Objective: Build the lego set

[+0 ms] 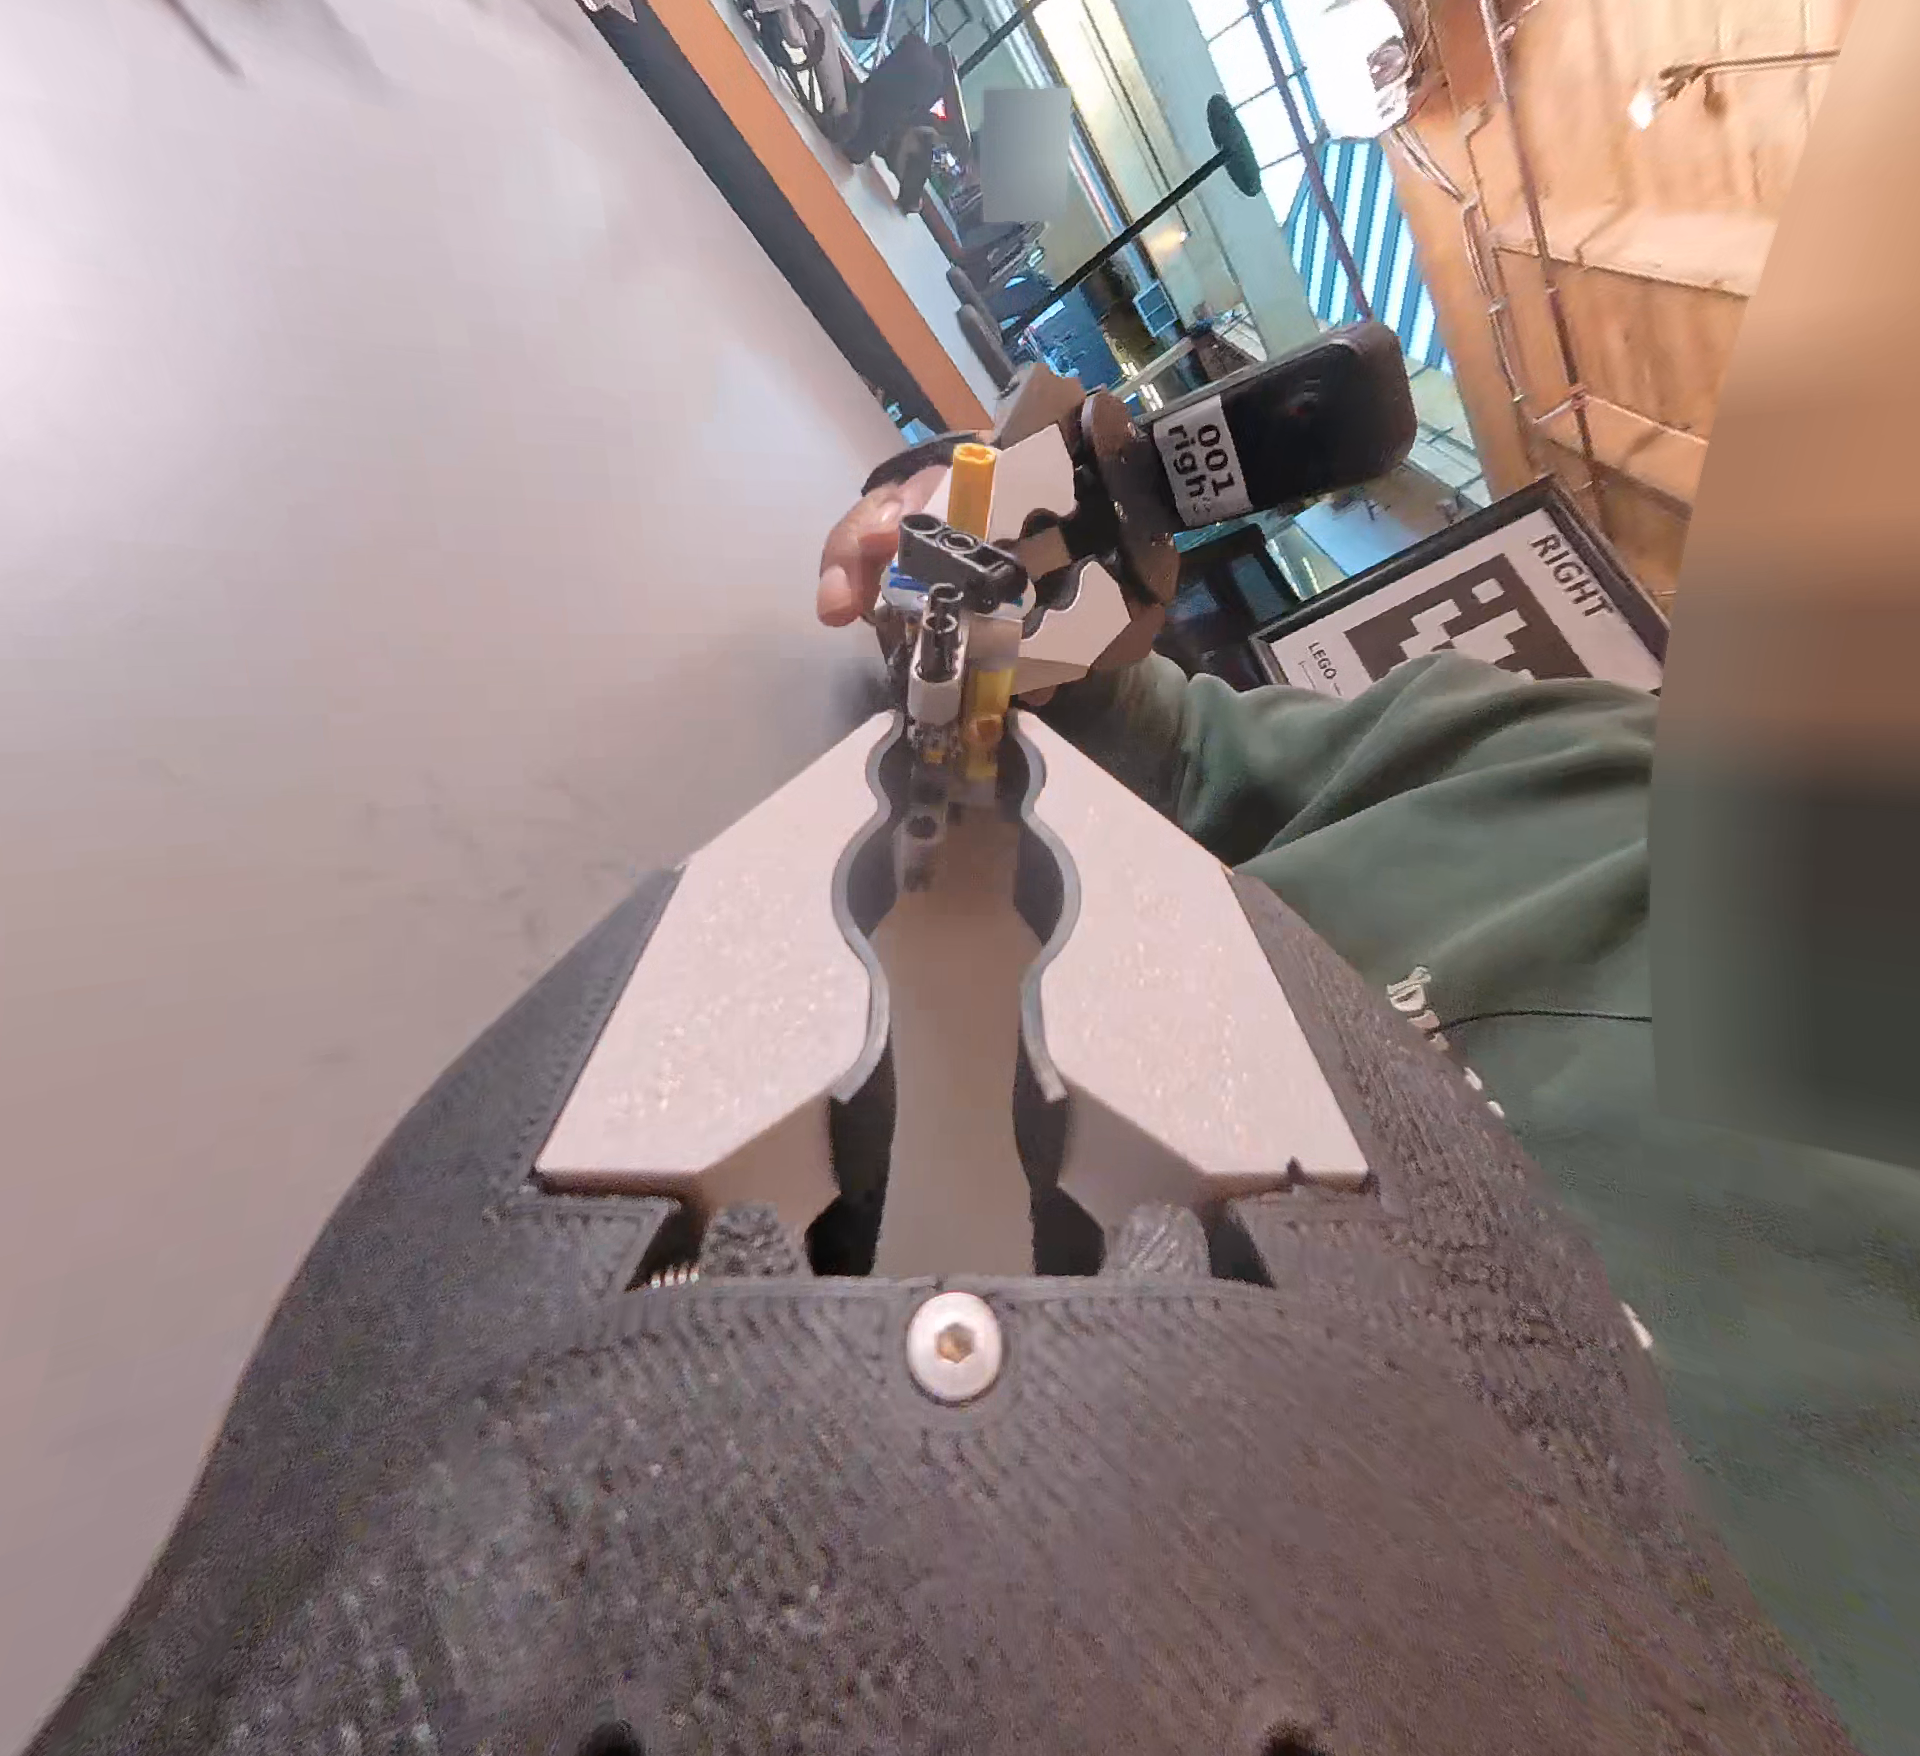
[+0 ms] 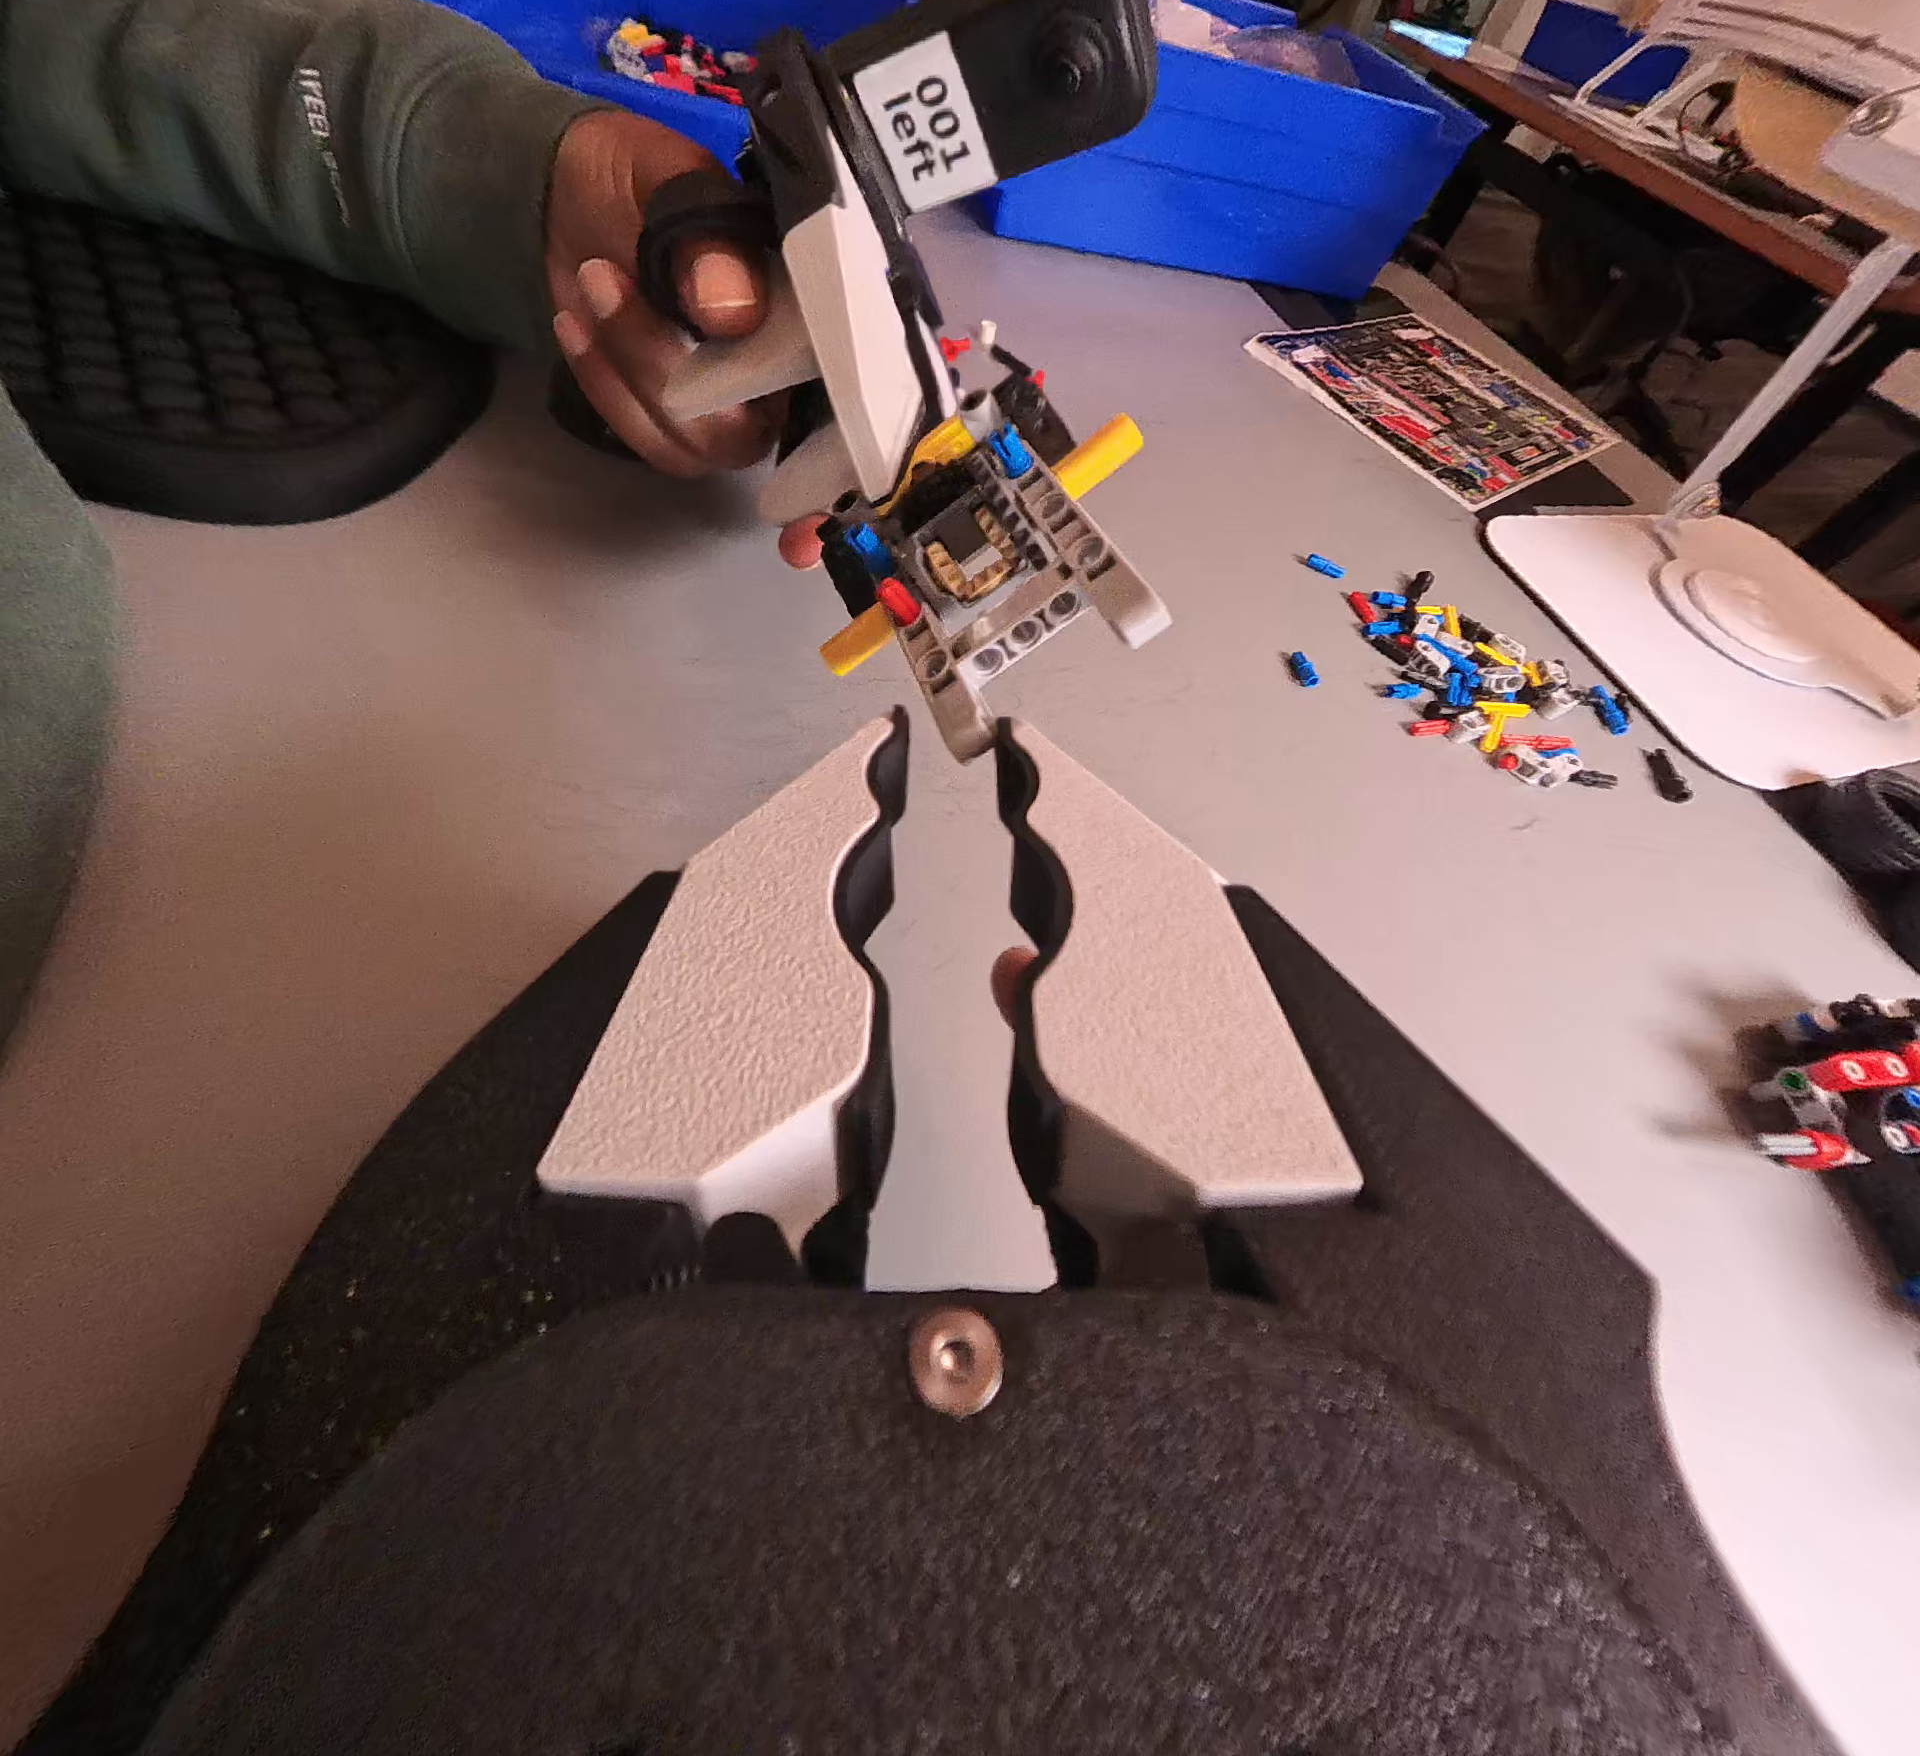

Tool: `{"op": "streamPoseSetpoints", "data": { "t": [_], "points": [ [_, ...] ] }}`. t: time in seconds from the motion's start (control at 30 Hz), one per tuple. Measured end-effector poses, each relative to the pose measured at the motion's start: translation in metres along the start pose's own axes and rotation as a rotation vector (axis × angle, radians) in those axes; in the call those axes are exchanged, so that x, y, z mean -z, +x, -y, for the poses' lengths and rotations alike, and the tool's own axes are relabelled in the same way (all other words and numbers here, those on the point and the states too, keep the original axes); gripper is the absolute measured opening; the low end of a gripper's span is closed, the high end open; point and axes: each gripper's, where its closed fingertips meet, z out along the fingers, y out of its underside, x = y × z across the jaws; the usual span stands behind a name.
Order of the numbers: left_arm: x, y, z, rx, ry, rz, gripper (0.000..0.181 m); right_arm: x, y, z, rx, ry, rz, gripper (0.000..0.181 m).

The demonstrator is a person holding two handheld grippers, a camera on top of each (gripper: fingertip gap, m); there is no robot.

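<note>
Both hand-held grippers are gripping one lego assembly (image 2: 971, 553) above the tabletop (image 2: 520, 688).

The right hand-held gripper (image 2: 951, 738) is pinching the grey beam at the assembly's near end, while the left hand-held gripper (image 1: 948, 740) is clamping its far side — yellow axle sticking out both ways. Farther off, toward the right edge, loose lego pieces (image 2: 1475, 678) are lying in a pile, with blue bins (image 2: 1226, 158) along the far edge.

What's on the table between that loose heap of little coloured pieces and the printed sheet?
Nothing; in the right wrist view the grey table is bare between the heap of pieces and the printed sheet.
</note>
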Motion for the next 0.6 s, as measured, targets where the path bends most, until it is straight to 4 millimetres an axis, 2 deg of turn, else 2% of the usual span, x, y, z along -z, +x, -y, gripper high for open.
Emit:
{"op": "streamPoseSetpoints", "data": {
  "t": [0.03, 0.23, 0.37, 0.5, 0.6],
  "points": [
    [0.0, -0.001, 0.0, 0.013, 0.001, 0.001, 0.015, 0.0, 0.0, 0.001, 0.006, 0.007, -0.004, 0.01],
    [0.001, -0.01, -0.002, 0.088, 0.004, 0.017, 0.015, 0.001, 0.002, 0.0, 0.008, 0.012, 0.001, 0.014],
    [0.0, -0.013, -0.003, 0.094, 0.001, 0.024, 0.015, 0.0, -0.005, -0.005, 0.025, -0.021, 0.038, 0.01],
    [0.002, -0.015, -0.004, -0.153, -0.047, 0.111, 0.03, 0.003, -0.003, -0.007, -0.189, -0.011, 0.128, 0.007],
    [0.0, -0.017, -0.014, -0.306, -0.123, 0.164, 0.025, 0.006, -0.003, -0.015, -0.349, -0.029, 0.21, 0.007]
  ]
}}
